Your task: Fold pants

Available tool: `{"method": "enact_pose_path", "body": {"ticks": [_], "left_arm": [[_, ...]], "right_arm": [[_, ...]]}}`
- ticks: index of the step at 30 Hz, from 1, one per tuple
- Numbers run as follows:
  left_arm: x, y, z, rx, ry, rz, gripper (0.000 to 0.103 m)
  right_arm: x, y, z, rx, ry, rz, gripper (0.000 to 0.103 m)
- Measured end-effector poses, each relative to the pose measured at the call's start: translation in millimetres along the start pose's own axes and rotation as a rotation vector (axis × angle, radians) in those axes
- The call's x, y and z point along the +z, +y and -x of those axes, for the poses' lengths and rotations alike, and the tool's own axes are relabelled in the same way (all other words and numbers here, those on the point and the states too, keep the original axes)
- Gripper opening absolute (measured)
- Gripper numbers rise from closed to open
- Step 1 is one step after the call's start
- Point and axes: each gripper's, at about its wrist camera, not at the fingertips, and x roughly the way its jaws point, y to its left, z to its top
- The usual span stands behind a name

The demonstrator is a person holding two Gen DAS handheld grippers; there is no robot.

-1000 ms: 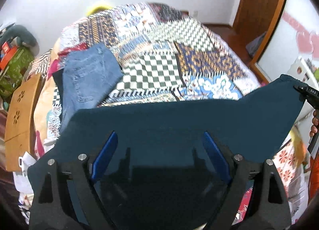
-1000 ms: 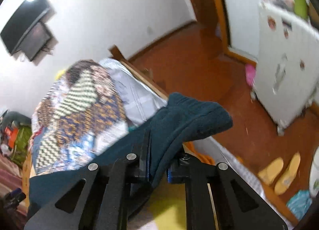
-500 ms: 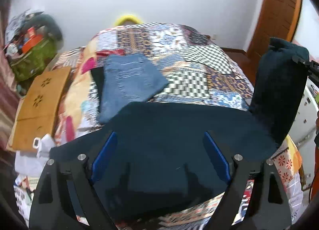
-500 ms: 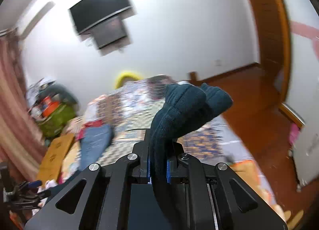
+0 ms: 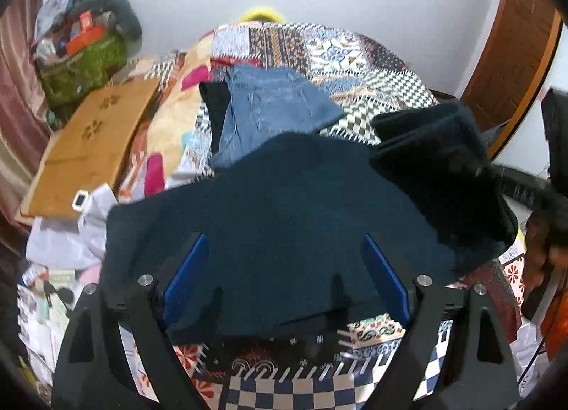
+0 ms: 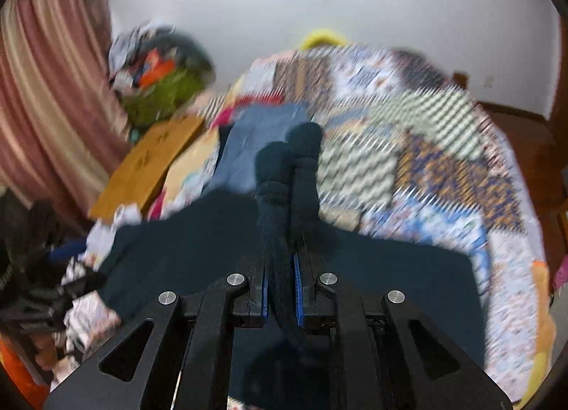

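Observation:
Dark teal pants (image 5: 284, 218) lie spread across the near end of the patchwork bed (image 5: 355, 65). My left gripper (image 5: 284, 278) is open just above their near edge, blue pads wide apart, holding nothing. My right gripper (image 6: 282, 289) is shut on a bunched end of the pants (image 6: 287, 168), which sticks up between the pads. In the left wrist view that lifted end (image 5: 436, 161) hangs over the right part of the pants, with the right gripper dark and blurred at the far right. The rest of the pants (image 6: 390, 289) lies flat below.
Folded blue jeans (image 5: 269, 108) lie on the bed beyond the pants. A wooden board (image 5: 88, 147) leans at the bed's left side, with a cluttered green bag (image 5: 81, 61) behind it. Loose papers and clothes (image 5: 60, 243) lie at the near left. A wooden door (image 5: 511, 54) is at the right.
My right gripper has swung from the right side in over the bed, carrying the pants' end leftward over the flat part. My left gripper stays open and has pulled back a little.

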Motion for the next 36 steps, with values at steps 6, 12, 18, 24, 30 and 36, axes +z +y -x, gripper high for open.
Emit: {"method": "enact_pose_path", "body": {"ticks": [6,12,18,24,30,36], "left_arm": [[-5,1,-8,-0.009,0.020,0.018,0.088],[3,-8,1,0.001,-0.007,-0.005,0.088],[22,-30,7,0.024,-0.061,-0.072,0.088],[57,-63,-5,-0.046,-0.067,-0.111,0.088],[88,-99,-33,-0.084,-0.045,-0.159,0.088],[93,-130,-81,-0.082,0.037,-0.203,0.088]], "right_arm": [[-28,26,-20,-0.051,0.114,0.104,0.018],[-44,37,-16,-0.034,0.143,0.145,0.042],[-40,27,9,-0.008,0.088,0.107,0.052],[-19,-8,41,-0.061,-0.021,0.050,0.054],[-1,-50,53,-0.134,-0.054,0.018,0.054],[-5,-84,30,-0.154,0.010,-0.023,0.054]]}}
